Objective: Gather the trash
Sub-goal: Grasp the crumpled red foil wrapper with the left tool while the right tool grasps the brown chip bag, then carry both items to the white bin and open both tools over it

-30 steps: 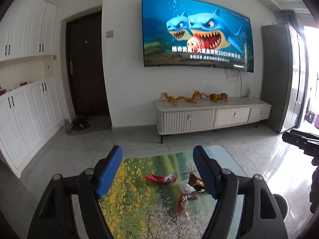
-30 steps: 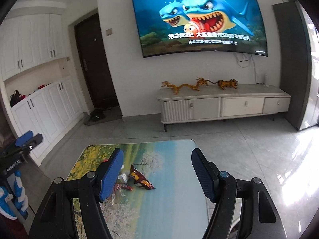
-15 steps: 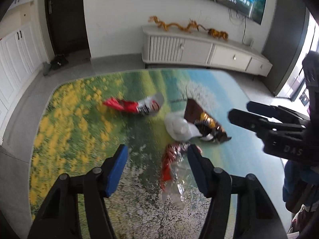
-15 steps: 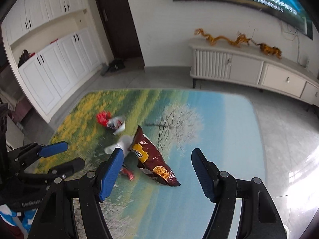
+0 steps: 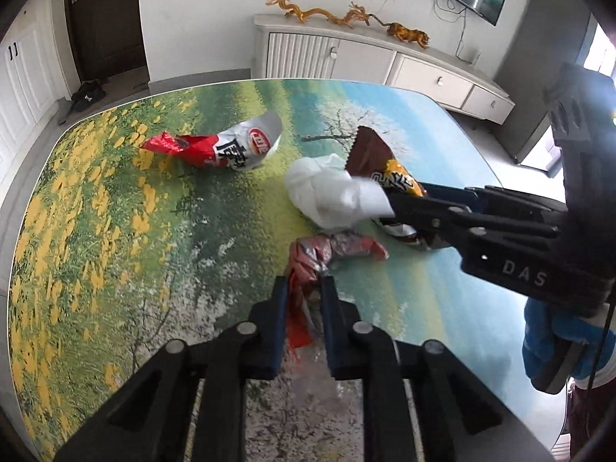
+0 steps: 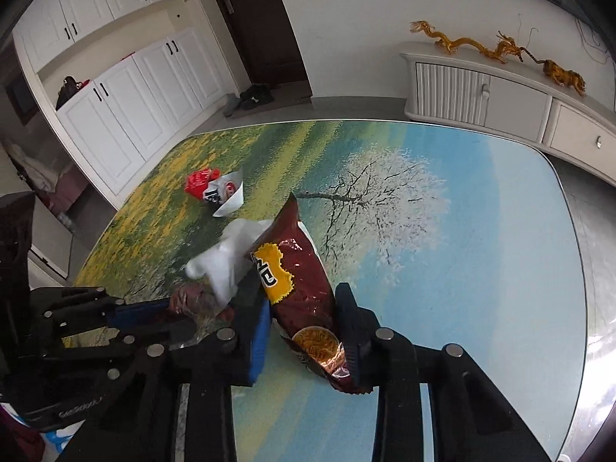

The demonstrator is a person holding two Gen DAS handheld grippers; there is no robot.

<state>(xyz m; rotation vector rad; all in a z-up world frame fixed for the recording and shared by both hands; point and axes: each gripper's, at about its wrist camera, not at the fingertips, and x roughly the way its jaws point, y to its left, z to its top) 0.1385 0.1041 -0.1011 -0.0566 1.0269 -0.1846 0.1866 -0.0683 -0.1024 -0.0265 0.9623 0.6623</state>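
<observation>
With my left gripper [image 5: 302,294] pinching the crumpled red wrapper [image 5: 327,254] and my right gripper [image 6: 304,304] clamping the brown snack bag [image 6: 298,281] on the table [image 6: 481,250], I judged either slick foil might slip free when lifted.

**Crowded middle, open edges**

We see the trash bunched at the centre of the table [image 6: 481,269]: the white tissue [image 5: 331,196], the brown snack bag [image 6: 300,288] and the crumpled red wrapper [image 5: 327,254] touch or overlap, leaving no gap between them. The left gripper [image 5: 302,296] and right gripper [image 6: 304,308] converge there, close beside each other. The red-and-white chip bag [image 5: 227,148] lies apart, upper left. The right side in the right wrist view lies bare.
</observation>
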